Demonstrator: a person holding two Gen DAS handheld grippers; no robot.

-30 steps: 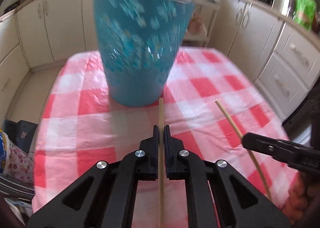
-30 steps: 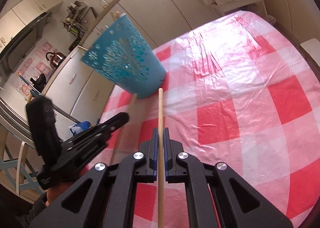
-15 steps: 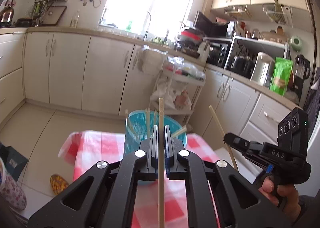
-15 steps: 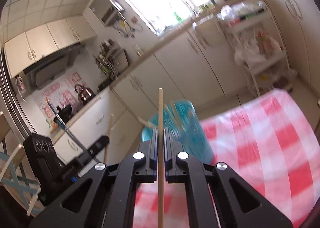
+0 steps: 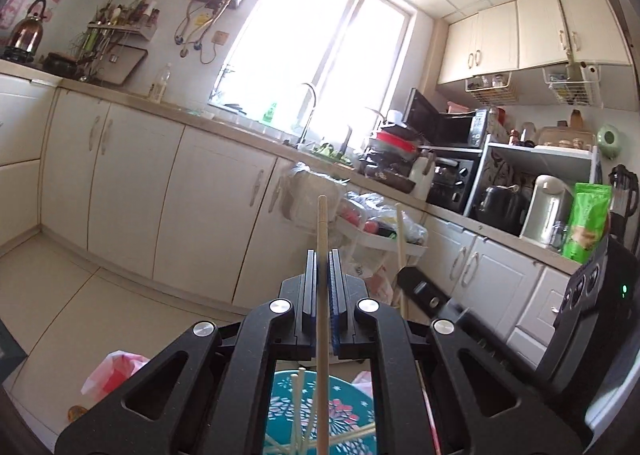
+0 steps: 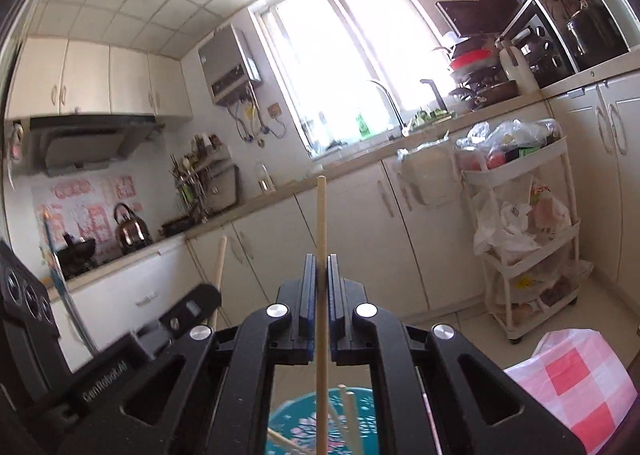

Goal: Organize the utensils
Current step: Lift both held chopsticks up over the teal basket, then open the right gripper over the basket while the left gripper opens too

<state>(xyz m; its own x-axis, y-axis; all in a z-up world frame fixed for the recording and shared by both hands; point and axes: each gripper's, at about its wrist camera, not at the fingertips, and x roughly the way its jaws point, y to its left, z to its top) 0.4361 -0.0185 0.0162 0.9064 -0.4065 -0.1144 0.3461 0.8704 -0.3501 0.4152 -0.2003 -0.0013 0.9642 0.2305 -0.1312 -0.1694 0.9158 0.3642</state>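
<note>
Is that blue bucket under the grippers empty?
No, the blue bucket already has several wooden chopsticks leaning inside it, seen below the left gripper.

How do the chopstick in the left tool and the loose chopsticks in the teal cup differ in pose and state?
The left tool is shut on its chopstick, which stands upright; the loose chopsticks in the teal cup lean at mixed angles, and nothing grips them. The held one rises high above the cup; the loose ones rest inside. All look like pale wood.

Both wrist views level, facing window (image 5: 320,55) wall; teal bucket (image 6: 320,427) close below, shared
</note>
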